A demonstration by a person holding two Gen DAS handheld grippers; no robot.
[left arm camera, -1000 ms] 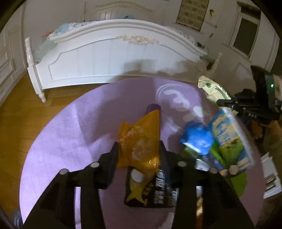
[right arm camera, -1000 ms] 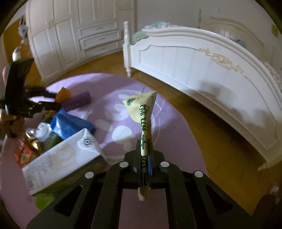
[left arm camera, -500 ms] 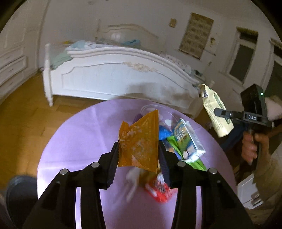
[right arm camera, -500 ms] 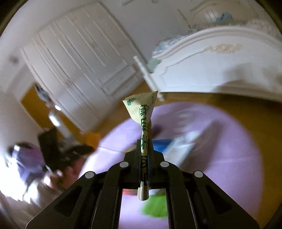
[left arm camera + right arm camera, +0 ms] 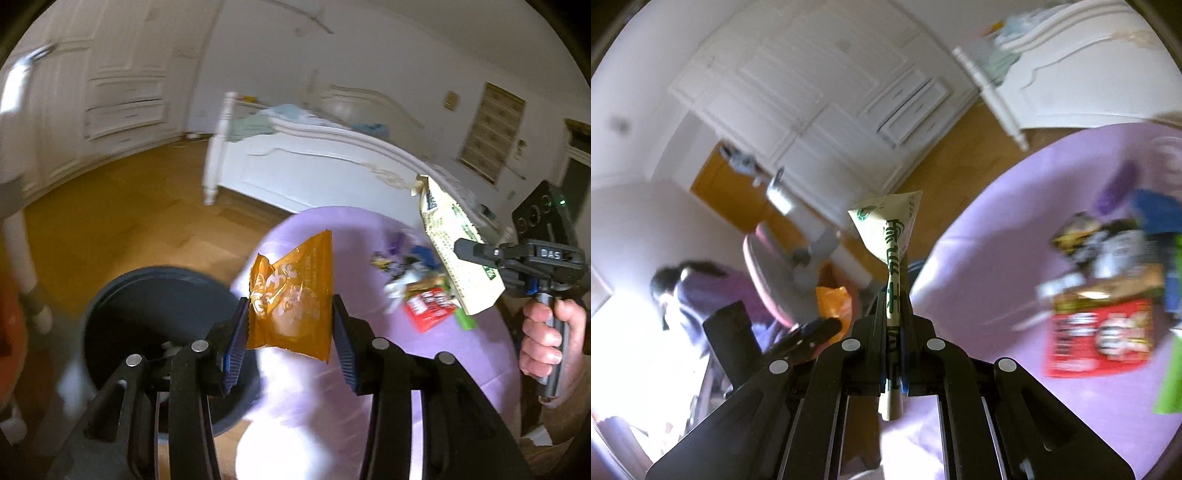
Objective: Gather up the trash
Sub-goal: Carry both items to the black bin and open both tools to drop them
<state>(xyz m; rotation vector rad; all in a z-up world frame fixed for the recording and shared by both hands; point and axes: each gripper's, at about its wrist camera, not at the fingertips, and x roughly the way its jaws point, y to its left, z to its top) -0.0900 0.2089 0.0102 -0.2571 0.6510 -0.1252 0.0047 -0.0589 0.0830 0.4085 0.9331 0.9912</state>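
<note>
Both grippers are loaded and neither piece has gone in yet, so I'd call this partway through. The left gripper [image 5: 290, 325] is clamped on a crinkled orange plastic snack packet [image 5: 291, 295], its blue-lined jaws pressing the packet's two side edges. The right gripper [image 5: 895, 332] is closed tight on a flattened cream paper carton with green lettering [image 5: 892, 236].

The round dark grey waste bin [image 5: 147, 295] sits at about eight o'clock from the orange packet in the left wrist view, close beside it, its mouth open; whether anything lies at the bottom I cannot tell. Left to do, as I judge it: drop these two, then return for the heap on the round lilac rug [image 5: 461, 354]. A red and white snack wrapper [image 5: 428, 308] and a mix of blue, black and green wrappers lie there, at two to three o'clock from the packet.

The orange packet stands on end, long axis running up toward twelve o'clock, away from the claw. In the left wrist view the carton's long axis leans toward eleven o'clock, its folded top uppermost, gripped near its lower end.
</note>
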